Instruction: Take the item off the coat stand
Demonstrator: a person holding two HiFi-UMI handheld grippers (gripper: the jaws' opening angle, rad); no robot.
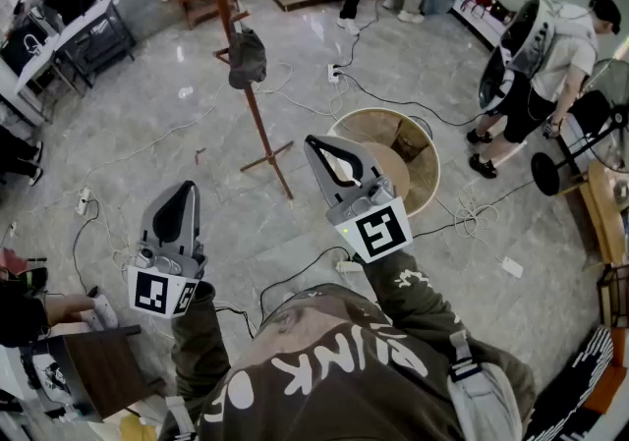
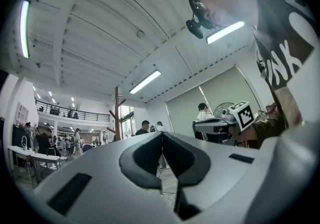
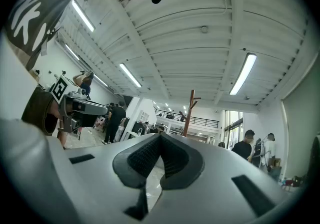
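A wooden coat stand rises from the stone floor ahead of me. A dark grey item, perhaps a cap, hangs from one of its pegs. My left gripper is held low at the left, well short of the stand, shut with nothing in it. My right gripper is raised a little further ahead, right of the stand's foot, also shut and empty. The stand's top shows far off in the left gripper view, past the closed left gripper. In the right gripper view the stand is just as distant beyond the right gripper.
A round woven basket stands on the floor right of the stand. Cables and a power strip lie around it. People and a fan are at the right, tables at the back left, and dark furniture by my left side.
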